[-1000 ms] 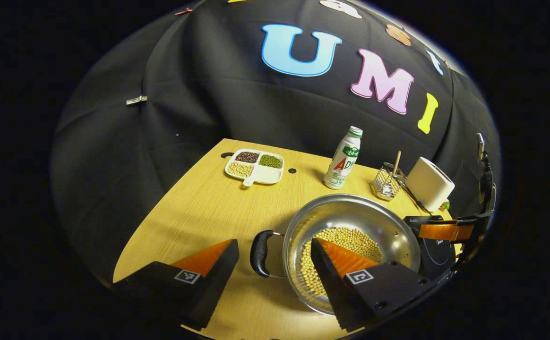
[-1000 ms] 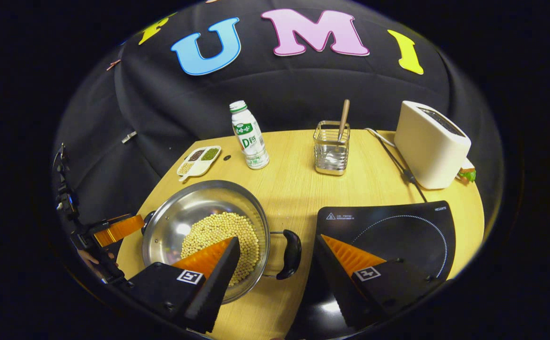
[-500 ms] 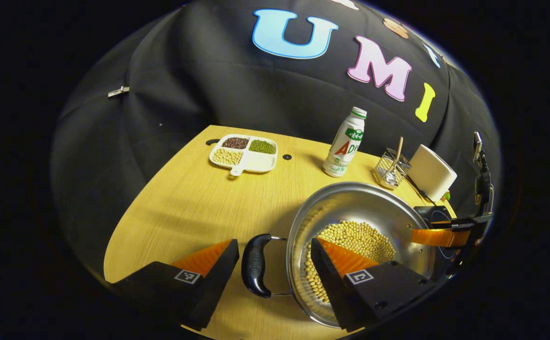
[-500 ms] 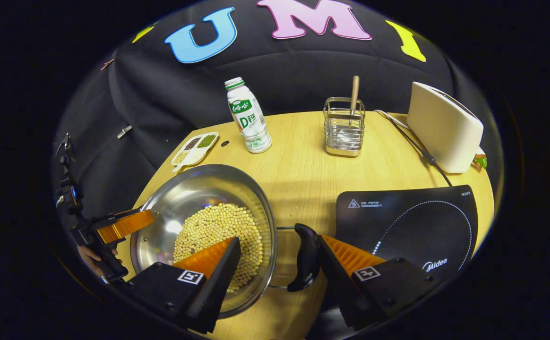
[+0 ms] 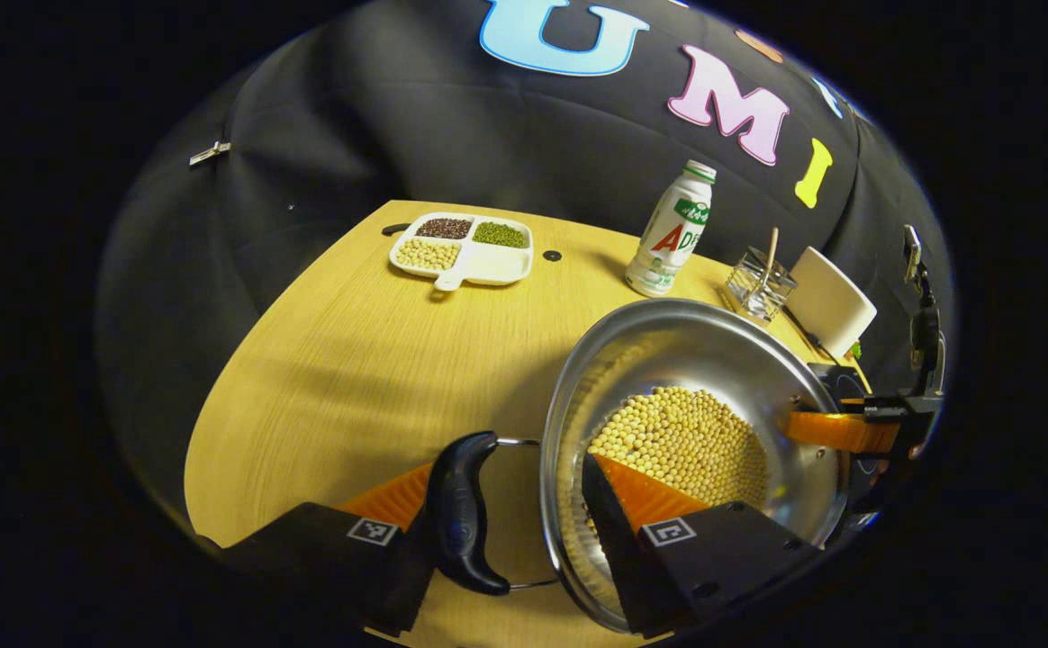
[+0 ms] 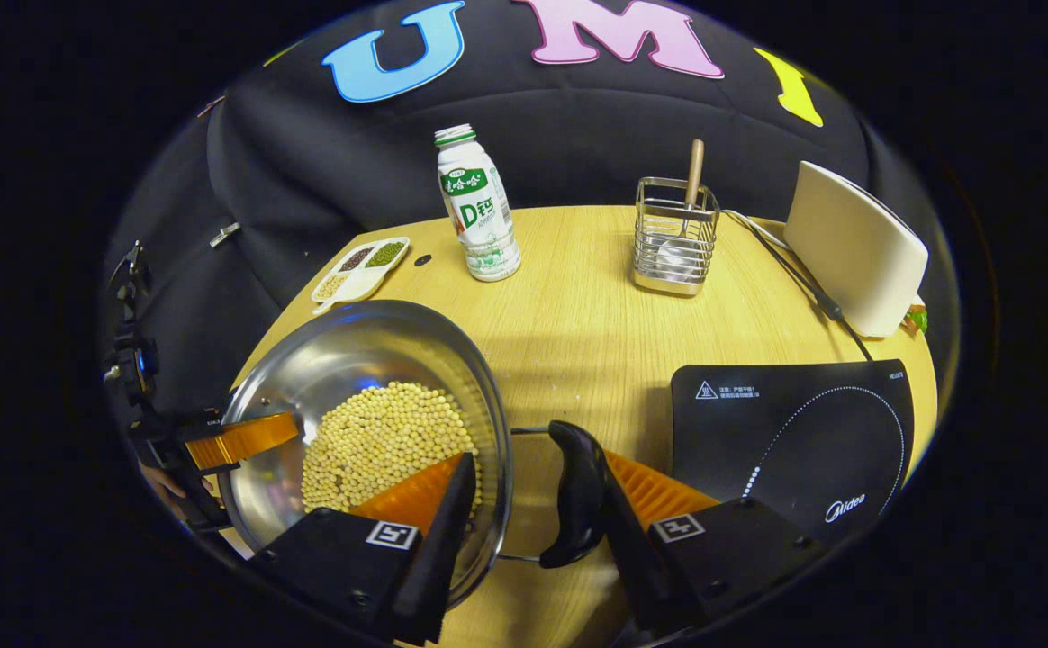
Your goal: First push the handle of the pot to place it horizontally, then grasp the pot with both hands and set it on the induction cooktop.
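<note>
I have the left gripper (image 5: 506, 504) straddling the near side of the pot (image 5: 668, 360): one finger sits inside the bowl over the soybeans (image 5: 682, 441), the other is outside against the black handle (image 5: 461, 513), with handle and rim in the gap between them. The fingers are set close, but whether both actually press on the pot I cannot tell.

In the right gripper view, the right gripper (image 6: 533, 513) stands the same way at the opposite side — one finger inside over the soybeans (image 6: 380, 432), the other touching the outer face of the black handle (image 6: 575, 495). Again the gap is narrow around handle and rim, and a firm clamp is not something I can confirm.

The pot (image 6: 344, 351) looks tilted toward each camera; I cannot tell if its base touches the wooden table (image 6: 578, 324). The cooktop (image 6: 794, 432) lies well apart to its right, bare.

Further back stand a bottle (image 6: 476, 207), a wire holder (image 6: 675, 238), a white toaster (image 6: 857, 247) and a divided dish of beans (image 6: 357, 270).
</note>
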{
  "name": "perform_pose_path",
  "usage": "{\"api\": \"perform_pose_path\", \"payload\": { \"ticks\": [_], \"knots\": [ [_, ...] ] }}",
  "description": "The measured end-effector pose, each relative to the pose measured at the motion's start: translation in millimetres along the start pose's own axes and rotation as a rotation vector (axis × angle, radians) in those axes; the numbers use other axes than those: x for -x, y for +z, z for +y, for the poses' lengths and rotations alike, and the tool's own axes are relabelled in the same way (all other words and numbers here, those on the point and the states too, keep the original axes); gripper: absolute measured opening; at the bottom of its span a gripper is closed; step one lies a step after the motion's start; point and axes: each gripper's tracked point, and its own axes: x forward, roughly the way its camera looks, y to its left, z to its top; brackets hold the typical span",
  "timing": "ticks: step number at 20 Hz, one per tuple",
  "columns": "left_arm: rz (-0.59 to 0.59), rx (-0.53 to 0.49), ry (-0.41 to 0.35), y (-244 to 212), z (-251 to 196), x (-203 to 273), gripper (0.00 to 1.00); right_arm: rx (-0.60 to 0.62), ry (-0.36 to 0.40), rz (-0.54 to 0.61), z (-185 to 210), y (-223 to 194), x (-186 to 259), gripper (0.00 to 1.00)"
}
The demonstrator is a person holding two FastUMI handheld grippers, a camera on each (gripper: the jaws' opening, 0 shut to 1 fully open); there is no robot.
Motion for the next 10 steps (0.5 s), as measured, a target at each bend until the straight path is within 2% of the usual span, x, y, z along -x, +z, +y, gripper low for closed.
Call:
{"api": "perform_pose_path", "payload": {
  "ticks": [1,3,4,10],
  "knots": [
    [0.008,-0.007,0.004,-1,3,0,0.82,0.004,-0.004,0.007,1,-2,-2,0.77],
    [0.015,-0.012,0.000,-3,8,2,0.75,0.027,-0.034,0.009,-3,-3,-3,0.77],
    [0.020,-0.011,-0.009,-4,10,2,0.70,0.021,-0.029,0.007,0,-6,-7,0.70],
    [0.042,-0.007,-0.016,-9,14,5,0.69,0.032,-0.029,0.021,5,-8,-7,0.68]
  ]
}}
